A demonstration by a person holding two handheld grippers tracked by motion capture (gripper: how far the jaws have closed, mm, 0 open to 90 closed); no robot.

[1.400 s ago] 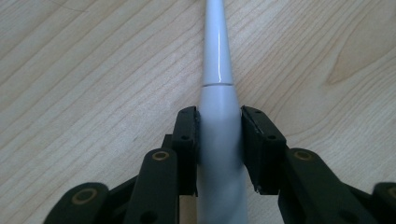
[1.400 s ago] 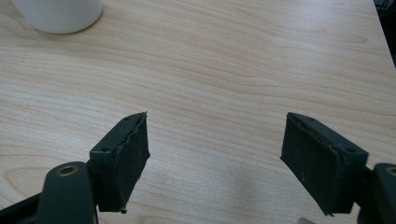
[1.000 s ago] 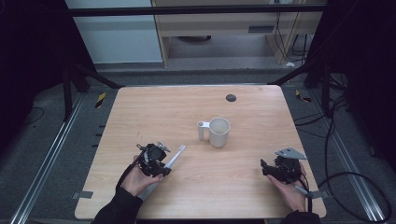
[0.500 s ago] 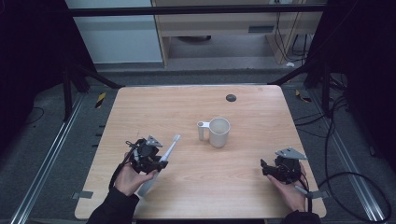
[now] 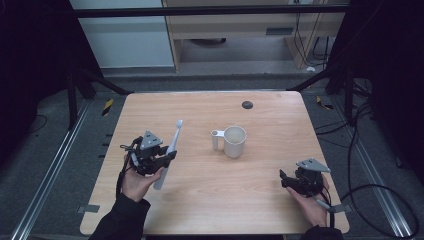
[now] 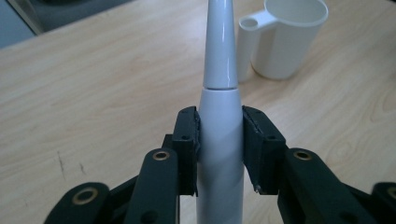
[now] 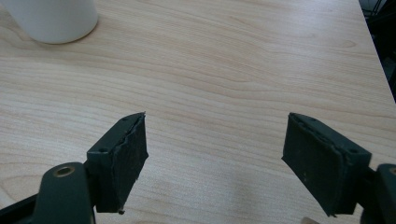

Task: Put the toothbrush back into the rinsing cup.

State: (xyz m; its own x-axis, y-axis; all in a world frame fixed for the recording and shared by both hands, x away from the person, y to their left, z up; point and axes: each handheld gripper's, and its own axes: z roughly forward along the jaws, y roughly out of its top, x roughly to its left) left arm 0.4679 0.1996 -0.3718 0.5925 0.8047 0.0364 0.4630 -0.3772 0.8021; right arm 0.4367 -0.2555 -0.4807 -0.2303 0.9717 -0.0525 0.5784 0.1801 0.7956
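Note:
A white electric toothbrush (image 5: pixel 169 150) is clamped at its handle by my left gripper (image 5: pixel 159 159), lifted off the table at the left and tilted up, its head pointing away from me. In the left gripper view both pads press the toothbrush (image 6: pixel 219 135) body, and the white cup (image 6: pixel 287 39) stands beyond its tip. The white cup (image 5: pixel 234 141), with a tube-shaped handle on its left, stands upright near the table's middle. My right gripper (image 5: pixel 289 181) rests low at the front right, jaws wide apart over bare wood; its pads (image 7: pixel 128 154) hold nothing.
The wooden table (image 5: pixel 210 210) has a small dark round hole (image 5: pixel 247 104) near its far edge. Black frame bars and cables run around the table on the floor. The cup's base (image 7: pixel 51 21) shows at the top left of the right gripper view.
My left gripper has risen with the toothbrush, and the brush has swung from lying low toward the right to pointing steeply up and away. The right gripper has stayed put.

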